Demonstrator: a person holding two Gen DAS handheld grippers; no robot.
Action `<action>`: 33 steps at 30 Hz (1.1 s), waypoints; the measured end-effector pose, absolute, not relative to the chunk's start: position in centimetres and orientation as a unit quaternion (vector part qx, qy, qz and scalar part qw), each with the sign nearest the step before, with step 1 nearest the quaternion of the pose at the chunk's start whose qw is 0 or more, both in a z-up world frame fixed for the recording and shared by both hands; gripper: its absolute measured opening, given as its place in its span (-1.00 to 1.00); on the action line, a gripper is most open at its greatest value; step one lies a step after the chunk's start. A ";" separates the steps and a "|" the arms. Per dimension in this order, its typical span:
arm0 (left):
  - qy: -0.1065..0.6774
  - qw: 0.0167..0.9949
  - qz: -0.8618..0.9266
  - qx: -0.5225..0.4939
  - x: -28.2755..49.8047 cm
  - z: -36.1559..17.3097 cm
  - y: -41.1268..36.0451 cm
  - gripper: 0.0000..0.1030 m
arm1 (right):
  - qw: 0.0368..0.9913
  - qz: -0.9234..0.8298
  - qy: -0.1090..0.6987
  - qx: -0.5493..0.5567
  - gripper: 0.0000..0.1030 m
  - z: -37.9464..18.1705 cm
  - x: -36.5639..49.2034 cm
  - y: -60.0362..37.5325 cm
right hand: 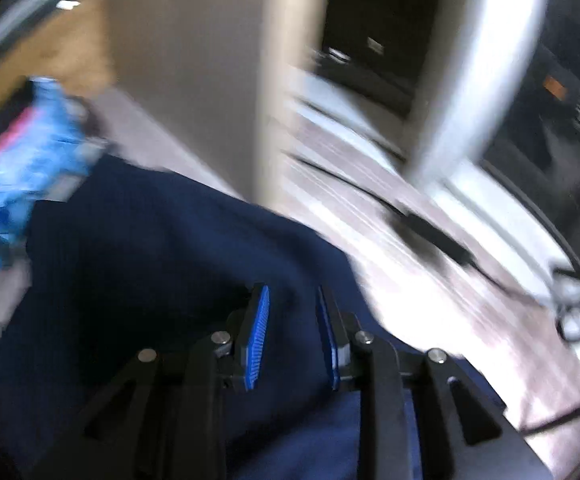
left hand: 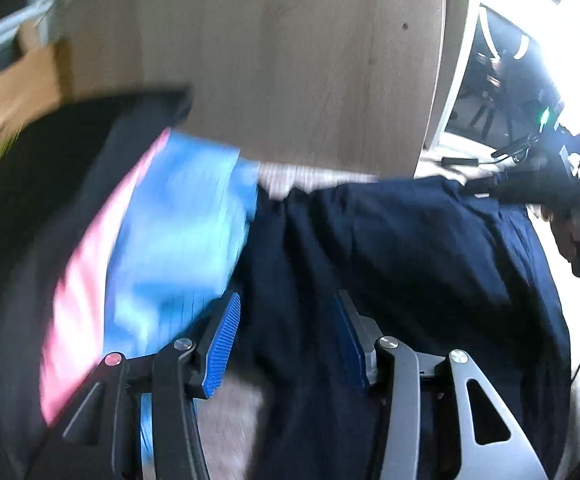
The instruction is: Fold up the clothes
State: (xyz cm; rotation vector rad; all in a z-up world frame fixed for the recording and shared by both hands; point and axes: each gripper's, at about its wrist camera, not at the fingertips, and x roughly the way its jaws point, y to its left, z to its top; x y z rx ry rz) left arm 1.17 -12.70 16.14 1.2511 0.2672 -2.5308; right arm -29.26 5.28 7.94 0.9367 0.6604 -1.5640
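A dark navy garment (left hand: 409, 248) lies spread over a pale striped surface and fills the lower middle of both views (right hand: 150, 248). My left gripper (left hand: 288, 312) is open just above the navy cloth, its blue pads on either side of a fold, holding nothing. My right gripper (right hand: 291, 304) is open over the same garment near its right edge, empty. A light blue and pink garment (left hand: 170, 240) lies to the left of the navy one, and shows blurred at the far left of the right wrist view (right hand: 30, 160). Both views are motion-blurred.
A black garment (left hand: 30, 208) lies left of the blue one. A tall wooden panel (left hand: 290, 60) stands behind the clothes. A cardboard box (left hand: 14, 92) sits at the back left. A black cable (right hand: 429, 228) crosses the striped surface (right hand: 389, 280). Dark equipment (left hand: 549, 184) sits at the right.
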 end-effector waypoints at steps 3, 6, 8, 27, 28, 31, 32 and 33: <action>0.078 0.178 -0.873 0.448 -0.3 13.6 -11.6 -0.12 | 0.630 -0.618 0.272 0.383 -0.49 9.3 -25.9 1.4; 0.083 0.200 -0.868 0.447 -0.7 13.0 -12.4 -0.12 | 0.670 -0.578 0.283 0.370 -0.32 9.3 -23.4 -4.0; 0.094 0.213 -0.865 0.445 -1.3 12.7 -13.1 -0.12 | 0.684 -0.550 0.286 0.384 -0.22 8.5 -22.1 -7.9; 0.109 0.190 -0.887 0.408 -3.3 12.9 -13.7 -0.90 | 0.694 -0.490 0.363 0.382 -0.92 7.1 -18.1 -15.8; 0.100 0.188 -0.891 0.400 -3.1 13.5 -13.3 -0.90 | 0.696 -0.495 0.358 0.377 -0.92 7.7 -18.4 -15.3; 0.078 0.160 -0.902 0.393 -3.1 15.0 -11.3 -0.91 | 0.698 -0.510 0.359 0.351 -0.92 9.6 -19.1 -12.7; 0.086 0.133 -0.905 0.395 -3.0 15.4 -10.4 -0.91 | 0.695 -0.520 0.367 0.334 -0.92 10.1 -19.4 -11.4; 0.094 0.105 -0.907 0.396 -2.9 15.7 -9.6 -0.91 | 0.687 -0.533 0.376 0.321 -0.92 10.3 -19.8 -10.1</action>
